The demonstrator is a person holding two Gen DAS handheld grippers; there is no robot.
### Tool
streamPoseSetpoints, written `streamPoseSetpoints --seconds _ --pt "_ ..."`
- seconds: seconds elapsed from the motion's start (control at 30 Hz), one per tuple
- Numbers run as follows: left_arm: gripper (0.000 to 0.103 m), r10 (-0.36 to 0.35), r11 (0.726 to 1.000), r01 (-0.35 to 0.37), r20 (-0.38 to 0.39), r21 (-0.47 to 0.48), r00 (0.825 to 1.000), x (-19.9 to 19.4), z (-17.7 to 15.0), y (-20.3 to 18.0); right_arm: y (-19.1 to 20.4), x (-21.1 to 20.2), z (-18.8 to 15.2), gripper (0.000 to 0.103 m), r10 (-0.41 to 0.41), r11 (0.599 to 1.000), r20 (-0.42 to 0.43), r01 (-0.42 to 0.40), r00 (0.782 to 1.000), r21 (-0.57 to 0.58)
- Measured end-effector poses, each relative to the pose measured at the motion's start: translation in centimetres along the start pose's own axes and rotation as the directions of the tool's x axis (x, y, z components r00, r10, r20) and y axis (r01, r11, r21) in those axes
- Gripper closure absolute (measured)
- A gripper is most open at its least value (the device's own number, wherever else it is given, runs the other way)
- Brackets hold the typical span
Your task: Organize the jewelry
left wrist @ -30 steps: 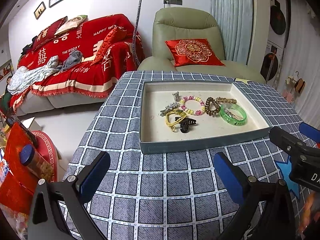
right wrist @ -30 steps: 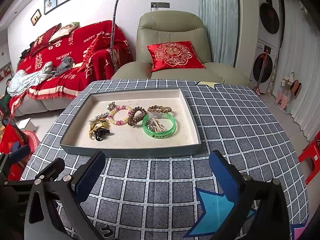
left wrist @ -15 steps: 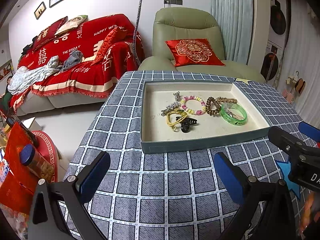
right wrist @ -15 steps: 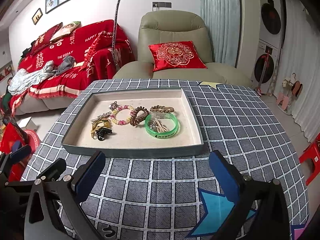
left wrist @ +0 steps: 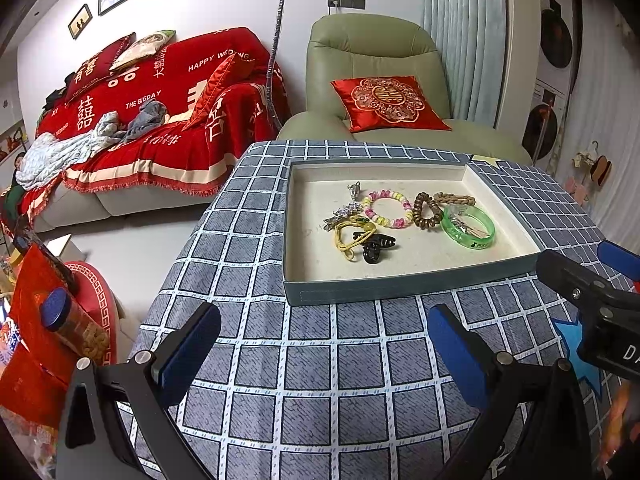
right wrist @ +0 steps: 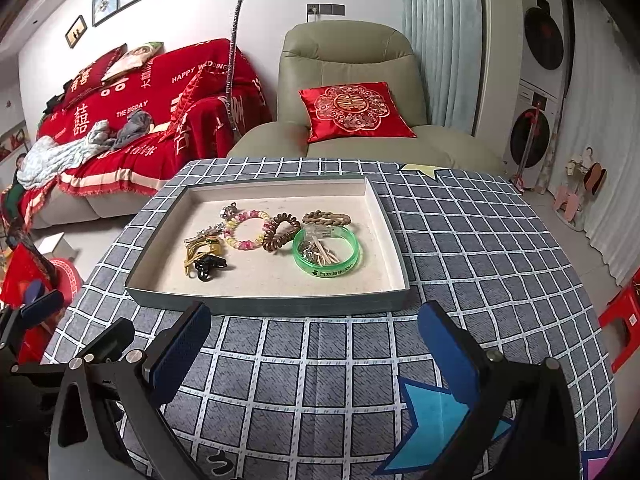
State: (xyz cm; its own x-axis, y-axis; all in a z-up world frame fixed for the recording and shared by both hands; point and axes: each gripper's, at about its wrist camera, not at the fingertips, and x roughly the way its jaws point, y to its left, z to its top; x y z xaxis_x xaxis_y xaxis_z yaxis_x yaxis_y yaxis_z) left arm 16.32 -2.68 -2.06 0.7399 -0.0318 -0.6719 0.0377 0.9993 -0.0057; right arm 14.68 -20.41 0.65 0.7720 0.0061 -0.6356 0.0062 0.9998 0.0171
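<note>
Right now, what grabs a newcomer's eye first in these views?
The shallow grey tray in the middle of the checked tablecloth, with jewelry bunched inside: a green bangle at its right, a pink beaded bracelet near centre. Behind the table, the red sofa throw dominates. Both the left hand-held gripper and the right hand-held gripper hover open and empty short of the tray.

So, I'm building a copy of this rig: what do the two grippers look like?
Both the left gripper and right gripper have black angular frames with silver screws and flat blue pads lining the fingers. White lettering marks the right one's body, seen from the left camera.
</note>
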Motion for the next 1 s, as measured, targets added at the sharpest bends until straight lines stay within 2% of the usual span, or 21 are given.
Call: streamPoseSetpoints --seconds 1.0 --pt "0.0 0.006 1.0 -0.005 -0.008 0.01 1.0 0.11 -0.23 0.3 0.42 -0.02 0.25 0.0 0.003 1.0 0.001 -0.003 1.0 0.0"
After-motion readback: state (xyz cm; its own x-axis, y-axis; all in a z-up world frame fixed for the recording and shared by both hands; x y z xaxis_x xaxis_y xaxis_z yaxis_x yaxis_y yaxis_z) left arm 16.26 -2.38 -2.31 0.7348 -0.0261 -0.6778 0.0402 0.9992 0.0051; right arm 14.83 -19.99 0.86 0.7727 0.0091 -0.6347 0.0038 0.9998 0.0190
